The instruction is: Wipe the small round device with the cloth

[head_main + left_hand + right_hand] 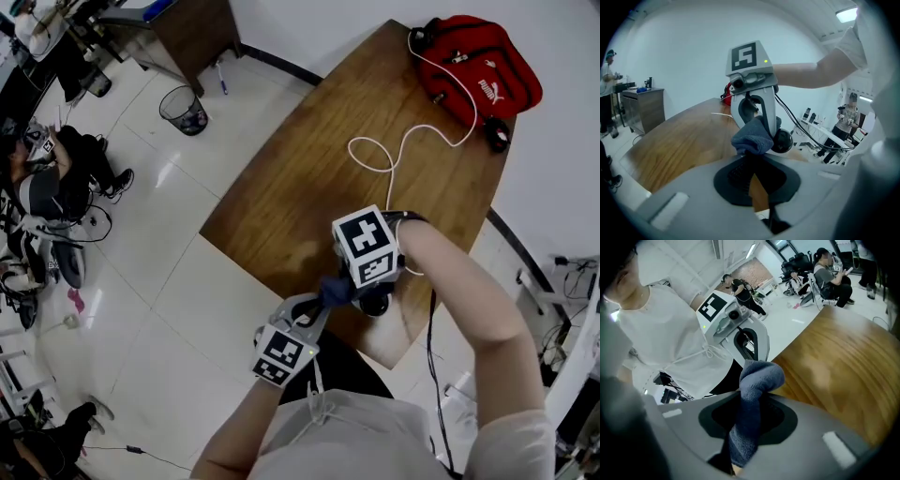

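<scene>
Snugly in right gripper (749, 409): cloth (760, 376) (blue-grey)

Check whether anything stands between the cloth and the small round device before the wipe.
Nothing loose does. The cloth, pinched by both the left gripper and the right gripper, hangs right beside the small round device; only the right gripper's own fingers lie next to it. Whether cloth touches device cannot be told.
</scene>
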The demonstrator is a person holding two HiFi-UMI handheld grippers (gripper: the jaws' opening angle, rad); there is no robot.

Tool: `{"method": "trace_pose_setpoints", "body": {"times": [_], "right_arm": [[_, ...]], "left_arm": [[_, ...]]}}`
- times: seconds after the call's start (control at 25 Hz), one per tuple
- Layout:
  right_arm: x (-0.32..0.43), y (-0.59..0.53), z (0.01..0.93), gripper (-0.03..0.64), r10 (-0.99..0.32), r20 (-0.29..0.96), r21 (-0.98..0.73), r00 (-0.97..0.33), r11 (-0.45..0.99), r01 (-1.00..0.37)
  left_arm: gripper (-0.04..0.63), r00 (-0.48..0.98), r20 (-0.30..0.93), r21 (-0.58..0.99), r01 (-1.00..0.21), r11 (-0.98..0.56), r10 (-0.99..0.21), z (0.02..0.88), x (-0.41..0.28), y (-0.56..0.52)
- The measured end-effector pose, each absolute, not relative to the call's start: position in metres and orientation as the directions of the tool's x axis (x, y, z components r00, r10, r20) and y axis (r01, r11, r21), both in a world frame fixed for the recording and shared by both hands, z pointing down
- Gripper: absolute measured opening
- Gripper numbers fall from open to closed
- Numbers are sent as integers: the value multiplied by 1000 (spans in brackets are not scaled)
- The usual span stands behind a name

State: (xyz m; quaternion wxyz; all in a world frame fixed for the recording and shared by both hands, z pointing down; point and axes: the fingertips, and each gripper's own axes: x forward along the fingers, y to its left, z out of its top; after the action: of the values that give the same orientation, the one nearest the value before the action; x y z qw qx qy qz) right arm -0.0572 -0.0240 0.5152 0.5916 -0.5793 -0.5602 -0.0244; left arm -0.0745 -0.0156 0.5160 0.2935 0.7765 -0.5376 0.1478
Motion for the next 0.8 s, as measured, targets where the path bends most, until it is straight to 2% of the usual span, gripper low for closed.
{"method": "trace_pose_setpoints", "body": {"times": [0.24,0.36,0.52,0.64,0.8], "right_arm": [[-57,-18,549,104,556,662,-722,502,295,625],[-57,-21,573,104,513,681,-714,522,310,628],[-57,-19,587,104,545,676,-714,496,315,625],[-74,-23,591,104,578,727,-647,370,396,652],[-119,-42,547,104,578,816,-454,-9,650,609]], "left_arm": [[5,326,573,323,-933,-158,-752,531,-92,15],[5,301,586,332,-936,-116,-752,540,-100,25],[5,285,575,329,-939,-102,-767,541,-109,27],[5,288,562,326,-939,-112,-775,534,-114,28],[5,310,536,305,-938,-161,-785,515,-119,27]]}}
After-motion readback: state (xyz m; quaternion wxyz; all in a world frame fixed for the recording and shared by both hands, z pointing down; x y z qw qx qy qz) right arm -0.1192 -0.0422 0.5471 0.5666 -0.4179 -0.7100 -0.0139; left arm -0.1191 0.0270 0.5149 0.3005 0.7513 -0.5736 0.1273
